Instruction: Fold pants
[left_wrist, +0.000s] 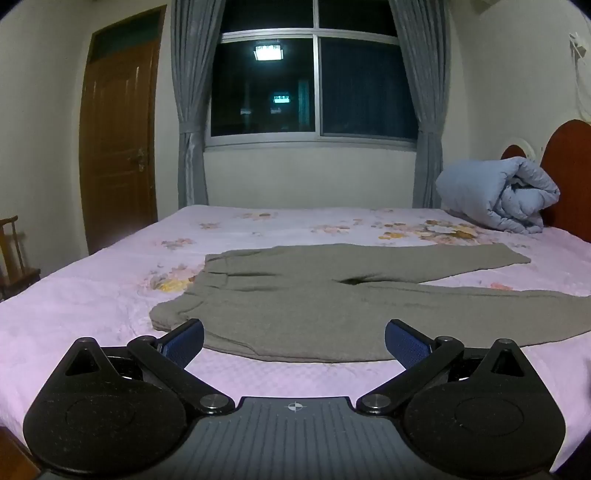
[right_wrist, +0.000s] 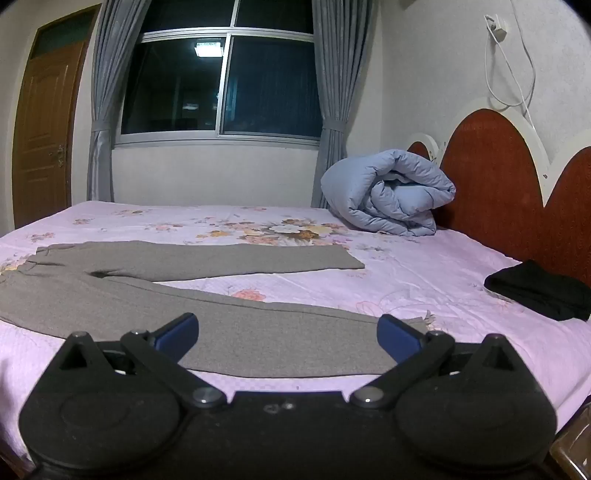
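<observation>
Since both the left gripper (left_wrist: 294, 341) and right gripper (right_wrist: 287, 338) hover spread wide and empty, a shallow pinch may snag only one layer of the flat grey knit pants (left_wrist: 314, 295), skewing the fold.

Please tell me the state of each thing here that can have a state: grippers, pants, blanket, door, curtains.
Left gripper: open, holds nothing.
Right gripper: open, holds nothing.
Grey pants: spread flat on the bed, unfolded, legs apart.
Blue blanket: rolled up by the headboard.
Black cloth: folded.
Door: shut.
Curtains: tied back.
</observation>
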